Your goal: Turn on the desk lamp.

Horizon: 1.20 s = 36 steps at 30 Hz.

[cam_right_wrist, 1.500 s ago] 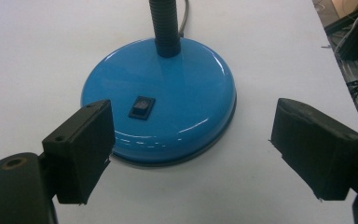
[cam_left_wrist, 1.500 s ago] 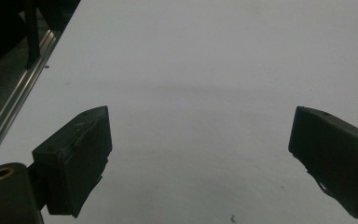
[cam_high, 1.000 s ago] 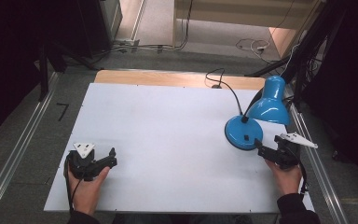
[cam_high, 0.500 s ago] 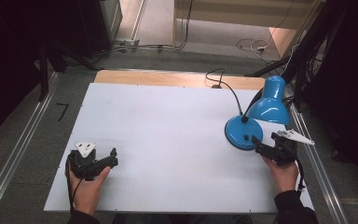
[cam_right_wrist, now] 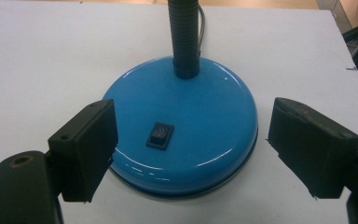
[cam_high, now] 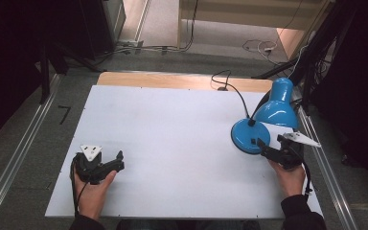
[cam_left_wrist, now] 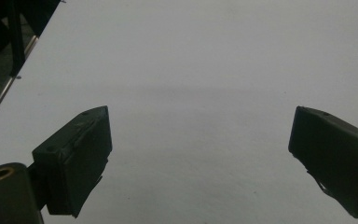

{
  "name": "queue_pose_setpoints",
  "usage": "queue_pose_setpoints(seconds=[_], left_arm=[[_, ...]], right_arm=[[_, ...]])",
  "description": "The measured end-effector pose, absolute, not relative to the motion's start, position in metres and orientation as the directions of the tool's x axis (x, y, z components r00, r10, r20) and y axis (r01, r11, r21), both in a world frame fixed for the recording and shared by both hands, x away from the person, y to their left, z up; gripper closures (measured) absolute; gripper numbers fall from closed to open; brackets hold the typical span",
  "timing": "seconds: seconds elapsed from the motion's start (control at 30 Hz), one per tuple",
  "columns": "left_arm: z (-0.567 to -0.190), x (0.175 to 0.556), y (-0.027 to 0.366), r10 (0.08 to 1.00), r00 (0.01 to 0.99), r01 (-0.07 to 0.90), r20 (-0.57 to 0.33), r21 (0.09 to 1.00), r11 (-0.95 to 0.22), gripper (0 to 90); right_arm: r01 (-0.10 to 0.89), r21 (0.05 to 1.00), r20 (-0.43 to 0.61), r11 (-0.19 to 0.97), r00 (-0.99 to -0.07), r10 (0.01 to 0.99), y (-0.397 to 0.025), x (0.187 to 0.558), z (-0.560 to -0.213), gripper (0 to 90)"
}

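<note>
High view: blue lamp is stood at the bench's 3 o'clock edge; right tool is held at its base; left tool at 7 o'clock over bare board.

Left gripper view: jaws are spread wide, nothing held.

Right gripper view: jaws are held wide, flanking the base; rocker switch is centred ahead. Approach judged; pressing it likely next. Right edge near; ample room leftward.
</note>
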<state>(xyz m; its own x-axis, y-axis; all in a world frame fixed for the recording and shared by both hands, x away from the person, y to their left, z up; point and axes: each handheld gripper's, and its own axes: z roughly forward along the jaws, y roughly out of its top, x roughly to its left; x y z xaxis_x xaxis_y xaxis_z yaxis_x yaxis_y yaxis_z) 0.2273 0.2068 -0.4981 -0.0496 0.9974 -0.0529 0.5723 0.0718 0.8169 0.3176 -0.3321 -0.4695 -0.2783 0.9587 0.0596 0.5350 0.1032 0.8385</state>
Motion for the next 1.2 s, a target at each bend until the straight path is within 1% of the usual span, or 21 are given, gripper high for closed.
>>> queue_pose_setpoints(seconds=[0.23,0.6,0.9,1.0,1.03,1.07,1.1,1.13,1.17,1.2], left_arm=[[-0.5,0.229,0.21,0.996,-0.06,0.572,-0.069,0.815,0.091,6.8],[-0.5,0.226,0.213,0.996,-0.061,0.579,-0.072,0.81,0.094,6.8],[-0.501,0.227,0.212,0.996,-0.059,0.583,-0.07,0.808,0.091,6.9],[-0.501,0.227,0.212,0.996,-0.06,0.58,-0.071,0.809,0.093,6.8],[-0.501,0.227,0.212,0.996,-0.06,0.58,-0.07,0.809,0.092,6.9],[-0.501,0.227,0.213,0.996,-0.06,0.58,-0.071,0.809,0.093,6.9],[-0.501,0.227,0.213,0.996,-0.06,0.581,-0.073,0.808,0.094,6.9],[-0.501,0.228,0.213,0.996,-0.061,0.581,-0.073,0.808,0.094,6.9],[-0.501,0.228,0.213,0.996,-0.061,0.581,-0.072,0.808,0.094,6.9],[-0.501,0.228,0.213,0.996,-0.06,0.582,-0.072,0.808,0.094,6.9]], right_arm=[[0.533,0.842,0.082,0.083,-0.28,0.957,-0.331,0.322,-0.468,16.2],[0.541,0.834,0.072,0.103,-0.294,0.953,-0.323,0.33,-0.472,16.4],[0.539,0.836,0.07,0.105,-0.295,0.953,-0.316,0.335,-0.474,20.2],[0.54,0.834,0.065,0.117,-0.307,0.95,-0.314,0.337,-0.476,23.9],[0.542,0.833,0.069,0.112,-0.303,0.95,-0.314,0.338,-0.477,25.9],[0.541,0.833,0.065,0.117,-0.306,0.95,-0.313,0.339,-0.478,30.4],[0.541,0.833,0.065,0.117,-0.306,0.95,-0.313,0.339,-0.478,30.4],[0.54,0.834,0.065,0.115,-0.303,0.951,-0.313,0.34,-0.479,33.0],[0.538,0.836,0.069,0.113,-0.308,0.949,-0.312,0.341,-0.479,37.7],[0.538,0.836,0.069,0.113,-0.308,0.949,-0.312,0.341,-0.479,37.7]])
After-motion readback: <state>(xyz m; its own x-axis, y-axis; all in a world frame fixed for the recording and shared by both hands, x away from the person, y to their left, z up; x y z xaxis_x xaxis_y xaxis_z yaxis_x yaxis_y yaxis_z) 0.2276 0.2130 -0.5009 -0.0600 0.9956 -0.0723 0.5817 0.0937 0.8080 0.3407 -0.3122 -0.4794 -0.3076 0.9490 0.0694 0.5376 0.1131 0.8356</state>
